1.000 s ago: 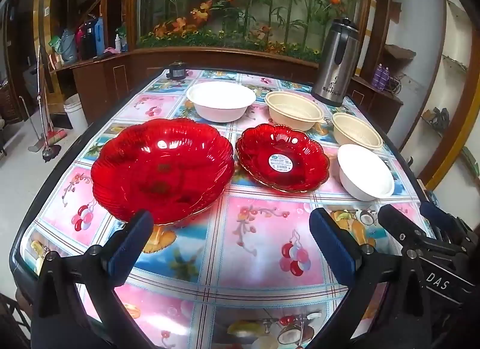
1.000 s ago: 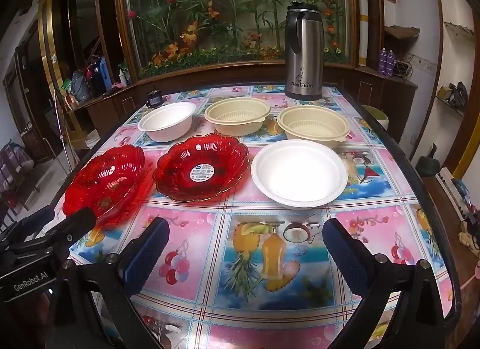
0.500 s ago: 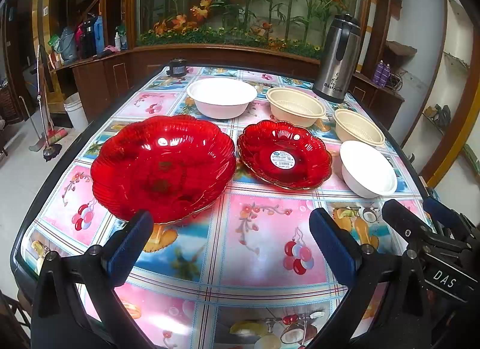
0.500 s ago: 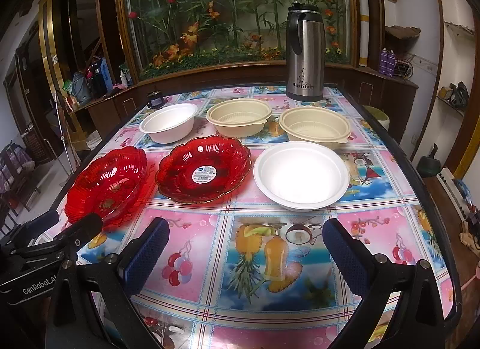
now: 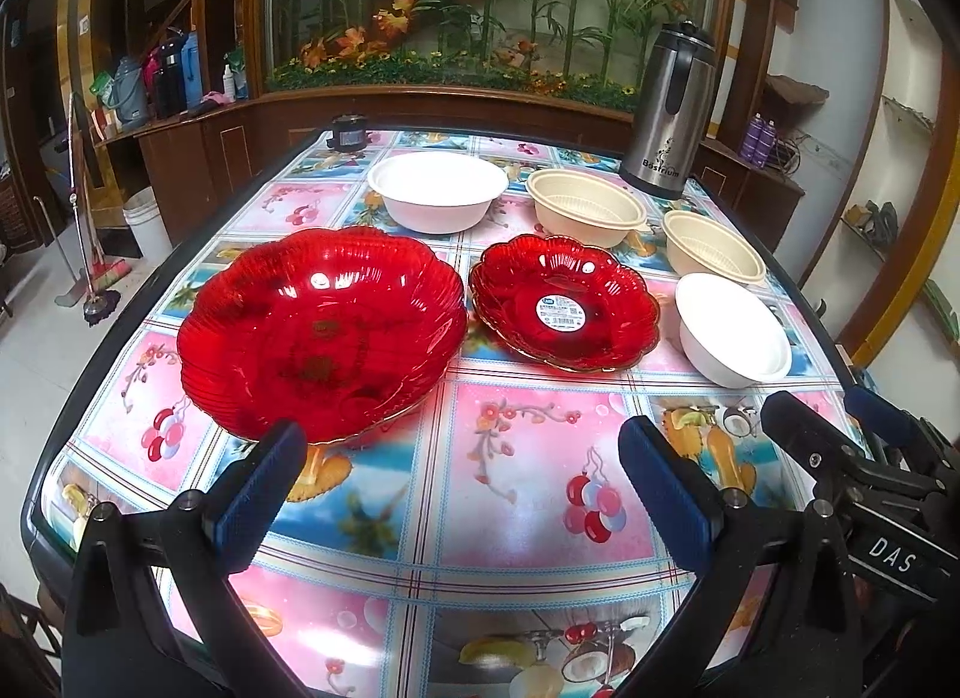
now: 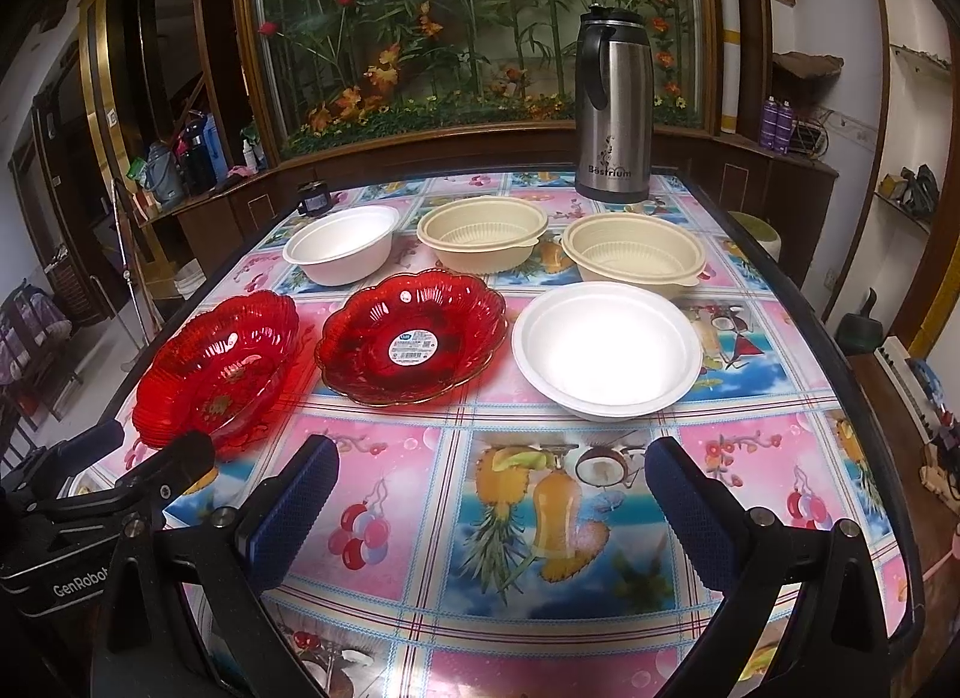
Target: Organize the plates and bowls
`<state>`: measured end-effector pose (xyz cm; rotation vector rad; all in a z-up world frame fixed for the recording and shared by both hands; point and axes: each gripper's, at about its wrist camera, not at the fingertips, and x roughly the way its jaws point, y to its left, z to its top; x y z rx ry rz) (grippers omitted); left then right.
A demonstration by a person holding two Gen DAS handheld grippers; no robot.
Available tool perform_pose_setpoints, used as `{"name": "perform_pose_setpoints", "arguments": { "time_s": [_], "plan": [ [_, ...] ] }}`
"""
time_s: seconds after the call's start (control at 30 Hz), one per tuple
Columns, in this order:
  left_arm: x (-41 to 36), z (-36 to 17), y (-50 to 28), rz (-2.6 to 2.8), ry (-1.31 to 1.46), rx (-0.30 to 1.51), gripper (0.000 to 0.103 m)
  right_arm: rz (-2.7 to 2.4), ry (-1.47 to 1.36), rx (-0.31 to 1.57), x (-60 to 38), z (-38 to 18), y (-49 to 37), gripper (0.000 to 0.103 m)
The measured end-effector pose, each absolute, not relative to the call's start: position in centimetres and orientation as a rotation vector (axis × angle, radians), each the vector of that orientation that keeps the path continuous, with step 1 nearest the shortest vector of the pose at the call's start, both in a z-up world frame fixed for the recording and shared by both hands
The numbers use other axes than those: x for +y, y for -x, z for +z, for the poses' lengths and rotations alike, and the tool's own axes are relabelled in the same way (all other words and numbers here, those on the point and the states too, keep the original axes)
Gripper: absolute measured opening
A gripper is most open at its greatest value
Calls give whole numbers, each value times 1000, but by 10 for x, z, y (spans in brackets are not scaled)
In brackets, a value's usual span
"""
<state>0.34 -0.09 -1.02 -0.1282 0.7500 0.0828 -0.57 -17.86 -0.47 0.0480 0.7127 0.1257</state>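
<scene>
While both of your tools have crept a little closer to the dishes over the last second, nothing on the table (image 6: 780,302) has been touched, so the sorting is, by my reading, only at its approach. Your left gripper (image 5: 456,488) sits at the bottom of its frame with fingers spread wide and empty, lined up between the two red plates. Your right gripper (image 6: 489,494) is likewise wide open, holding nothing, just short of the near white bowl (image 6: 606,350) at centre right of its frame. The large red plate (image 5: 321,329) fills the left centre of the left view; it is glossy, ribbed and scalloped. Just beside it, the small red plate (image 5: 564,302) carries a white sticker. Behind them sit the far white bowl (image 5: 438,191) and two ribbed cream bowls (image 5: 585,206) (image 5: 714,245), all upright and unstacked.
</scene>
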Motion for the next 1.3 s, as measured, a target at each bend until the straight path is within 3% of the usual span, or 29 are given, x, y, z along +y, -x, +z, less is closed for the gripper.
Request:
{"name": "perform_pose_setpoints", "arguments": {
  "time_s": [1.3],
  "plan": [
    [1, -14, -1, 76, 134, 782, 103, 97, -57, 739, -180, -11, 7, 103]
  ]
}}
